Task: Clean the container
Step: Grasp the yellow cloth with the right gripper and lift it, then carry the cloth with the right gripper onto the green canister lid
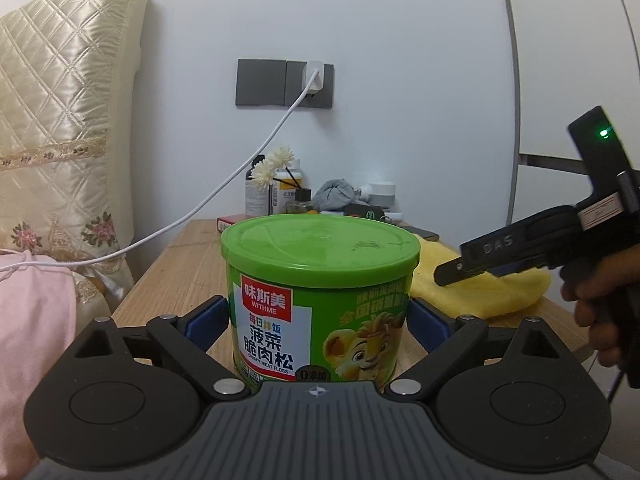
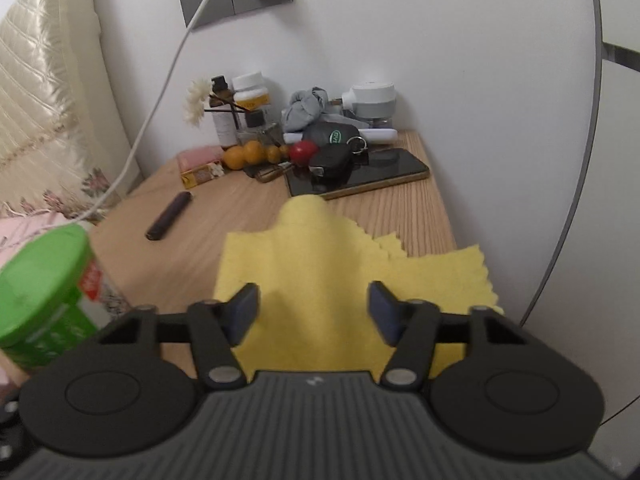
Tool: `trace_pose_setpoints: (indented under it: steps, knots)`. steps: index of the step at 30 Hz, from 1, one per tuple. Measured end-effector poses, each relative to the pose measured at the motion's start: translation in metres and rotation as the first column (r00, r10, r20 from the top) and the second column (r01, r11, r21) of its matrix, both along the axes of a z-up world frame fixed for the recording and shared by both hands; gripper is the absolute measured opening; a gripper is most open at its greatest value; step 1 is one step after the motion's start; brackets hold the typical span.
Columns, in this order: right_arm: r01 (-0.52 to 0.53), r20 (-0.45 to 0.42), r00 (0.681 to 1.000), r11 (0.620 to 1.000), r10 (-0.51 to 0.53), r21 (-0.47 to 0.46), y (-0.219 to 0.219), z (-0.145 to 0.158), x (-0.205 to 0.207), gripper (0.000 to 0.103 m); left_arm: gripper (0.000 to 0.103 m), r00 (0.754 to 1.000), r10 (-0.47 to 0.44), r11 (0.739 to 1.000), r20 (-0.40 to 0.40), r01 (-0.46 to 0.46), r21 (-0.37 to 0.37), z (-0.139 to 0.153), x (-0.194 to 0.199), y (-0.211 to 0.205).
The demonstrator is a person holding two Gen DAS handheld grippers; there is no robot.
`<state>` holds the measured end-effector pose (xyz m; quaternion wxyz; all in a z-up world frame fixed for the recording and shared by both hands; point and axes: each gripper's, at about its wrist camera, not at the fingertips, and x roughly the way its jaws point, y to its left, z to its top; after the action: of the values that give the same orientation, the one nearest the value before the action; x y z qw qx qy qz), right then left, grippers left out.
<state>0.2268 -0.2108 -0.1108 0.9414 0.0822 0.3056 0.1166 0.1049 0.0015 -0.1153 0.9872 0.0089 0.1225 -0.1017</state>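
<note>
Two grippers are working: the left gripper (image 1: 318, 316) is clamping the can (image 1: 320, 300) at frame centre, while the right gripper (image 2: 314, 312) is standing apart astride the cloth (image 2: 320, 264). Pinch a raised fold before wiping the lid (image 1: 320, 246).

Bedroom: quilted pillow (image 1: 60, 100) beside cluttered nightstand (image 2: 248, 216)

Both tongs are black, with blue pads (image 1: 208, 322), silver pivot screws and ribbed grey bodies. The right tongs (image 1: 456, 272) carry raised "DAS" lettering and a green light.

Green tin (image 1: 320, 304), plain yellow cloth (image 2: 332, 256), wood-grain table (image 2: 224, 216).
</note>
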Motion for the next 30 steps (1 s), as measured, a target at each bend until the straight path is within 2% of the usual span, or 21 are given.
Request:
trace_pose_setpoints:
  steps: [2, 4, 7, 11, 15, 18, 20, 23, 25, 30]
  knots:
    - [0.011, 0.008, 1.0, 1.0, -0.01, -0.018, 0.003, -0.001, 0.002, 0.028, 0.097, 1.0, -0.009, 1.0, 0.007, 0.01, -0.006, -0.001, 0.001, 0.001]
    - [0.027, 0.007, 1.0, 1.0, -0.027, -0.006, 0.003, 0.0, 0.003, 0.014, 0.097, 1.0, -0.013, 1.0, 0.007, 0.013, -0.005, -0.001, 0.003, 0.002]
    - [0.046, 0.018, 0.999, 0.999, -0.046, 0.019, 0.002, 0.009, -0.001, 0.013, 0.097, 1.0, -0.013, 1.0, 0.015, 0.013, -0.001, -0.002, 0.002, 0.001]
    - [0.037, 0.072, 0.996, 0.995, -0.043, 0.09, 0.004, 0.046, -0.018, 0.013, 0.097, 1.0, -0.013, 1.0, 0.021, 0.013, -0.003, -0.003, 0.003, 0.001]
    - [-0.032, 0.164, 0.986, 0.99, 0.01, 0.135, 0.02, 0.096, -0.042, 0.013, 0.097, 1.0, -0.012, 1.0, 0.026, 0.012, -0.002, -0.003, 0.003, 0.001]
    - [-0.122, 0.195, 0.976, 0.984, 0.096, 0.126, 0.045, 0.117, -0.055, 0.013, 0.097, 1.0, -0.013, 1.0, 0.028, 0.013, 0.01, -0.004, 0.003, 0.0]
    - [-0.183, 0.184, 0.969, 0.978, 0.162, 0.099, 0.064, 0.118, -0.059, 0.013, 0.096, 0.999, -0.013, 0.999, 0.033, 0.012, 0.032, -0.005, 0.002, -0.002]
    - [-0.238, 0.131, 0.964, 0.971, 0.233, 0.024, 0.091, 0.104, -0.061, 0.013, 0.096, 0.999, -0.017, 0.998, 0.037, 0.015, 0.059, -0.007, 0.001, -0.003]
    - [-0.255, 0.088, 0.963, 0.967, 0.254, 0.001, 0.102, 0.092, -0.058, 0.013, 0.096, 0.999, -0.022, 0.998, 0.034, 0.02, 0.056, -0.006, 0.002, -0.001]
    - [-0.264, 0.092, 0.96, 0.964, 0.264, -0.004, 0.109, 0.088, -0.049, 0.013, 0.096, 0.999, -0.022, 0.998, 0.037, 0.02, 0.053, -0.007, 0.003, 0.0]
